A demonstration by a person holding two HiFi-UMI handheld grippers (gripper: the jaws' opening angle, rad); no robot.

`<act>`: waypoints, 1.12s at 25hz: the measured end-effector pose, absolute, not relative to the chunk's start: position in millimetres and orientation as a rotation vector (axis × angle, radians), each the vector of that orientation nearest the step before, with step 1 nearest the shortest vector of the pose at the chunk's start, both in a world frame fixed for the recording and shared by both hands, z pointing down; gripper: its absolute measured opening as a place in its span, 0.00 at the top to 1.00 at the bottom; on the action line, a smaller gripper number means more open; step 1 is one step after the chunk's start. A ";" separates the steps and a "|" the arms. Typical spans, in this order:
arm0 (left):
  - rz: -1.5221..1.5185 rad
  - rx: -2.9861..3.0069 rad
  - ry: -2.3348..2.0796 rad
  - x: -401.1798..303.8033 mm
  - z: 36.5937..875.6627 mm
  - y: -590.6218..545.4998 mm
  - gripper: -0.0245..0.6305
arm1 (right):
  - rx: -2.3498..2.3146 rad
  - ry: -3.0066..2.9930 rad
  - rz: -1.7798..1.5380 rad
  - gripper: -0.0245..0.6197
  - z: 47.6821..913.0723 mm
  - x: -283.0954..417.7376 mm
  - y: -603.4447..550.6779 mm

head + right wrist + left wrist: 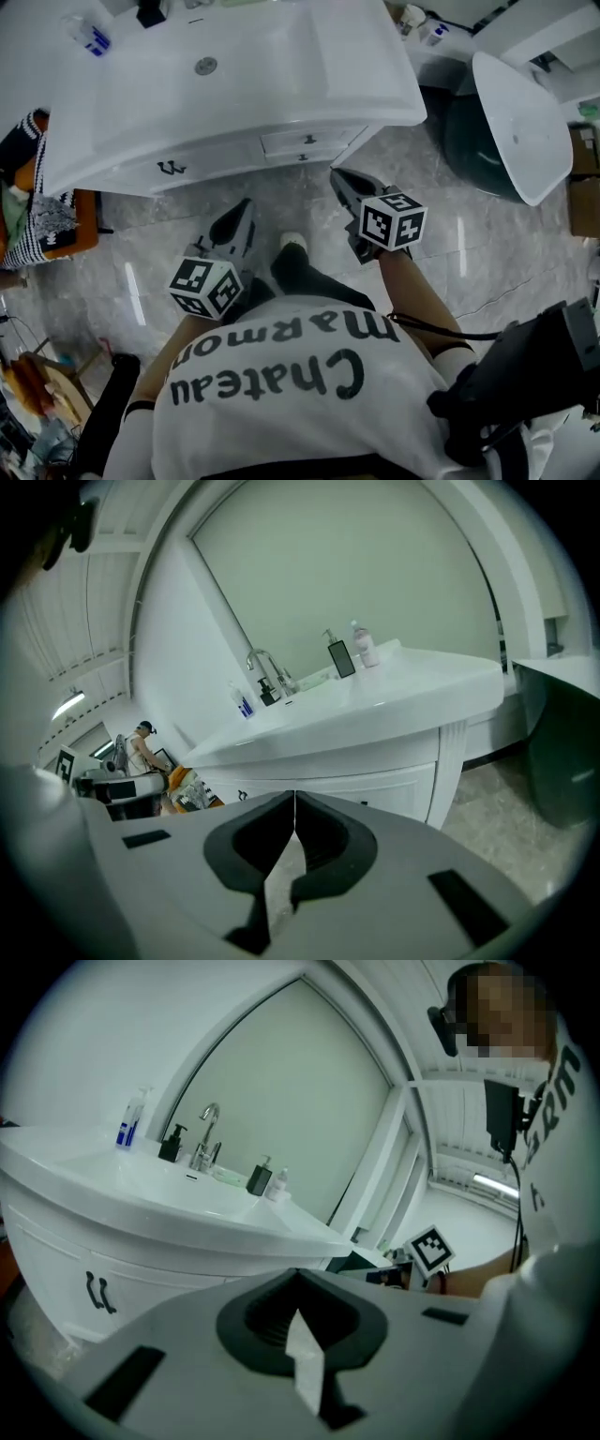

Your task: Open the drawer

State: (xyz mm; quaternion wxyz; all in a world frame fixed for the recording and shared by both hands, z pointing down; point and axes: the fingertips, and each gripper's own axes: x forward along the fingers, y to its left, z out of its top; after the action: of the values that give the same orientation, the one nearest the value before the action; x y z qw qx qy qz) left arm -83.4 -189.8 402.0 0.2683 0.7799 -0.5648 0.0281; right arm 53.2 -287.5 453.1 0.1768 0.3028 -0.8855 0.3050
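Closest to the head camera was a white lettered shirt (281,422), and beyond it my two claws hung above the grey marble floor (469,253). My left claw (246,212) and right claw (338,178) each had their jaws pressed together on nothing. The drawer (309,142) sat closed in the white vanity under the counter (375,103), ahead of the right claw, which was the nearer one, though not yet touching. Its front was a white framed panel, its long axis running sideways along the vanity, with a small dark pull at its middle.
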 end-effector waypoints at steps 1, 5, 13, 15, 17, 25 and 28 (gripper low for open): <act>0.101 2.091 -1.537 -85.8 407.2 -193.6 0.96 | 0.856 -2.502 0.856 0.94 460.2 52.0 -296.6; 0.166 2.040 -1.529 -98.3 432.2 -202.5 0.96 | 0.880 -2.469 0.925 0.94 492.2 44.1 -320.8; 0.152 1.925 -1.510 -119.8 481.4 -213.4 0.96 | 0.871 -2.485 1.050 0.94 544.0 29.8 -337.9; 0.171 1.936 -1.484 -119.1 493.2 -219.2 0.96 | 0.891 -2.493 1.050 0.94 554.0 27.3 -345.7; 0.185 1.969 -1.459 -117.1 501.9 -225.7 0.96 | 0.919 -2.494 1.051 0.94 565.4 26.2 -352.2; 0.154 2.052 -1.444 -123.0 546.1 -255.4 0.96 | 0.986 -2.493 1.009 0.94 619.4 14.6 -382.1; 0.140 2.060 -1.439 -123.5 562.2 -263.1 0.96 | 0.992 -2.468 0.966 0.94 640.0 12.4 -389.3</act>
State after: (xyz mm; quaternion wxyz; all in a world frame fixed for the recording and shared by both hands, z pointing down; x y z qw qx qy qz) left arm -123.5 -263.1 562.2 0.3072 0.7789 -0.5442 0.0530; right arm 12.4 -389.3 640.0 0.1552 0.3463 -0.8615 0.3373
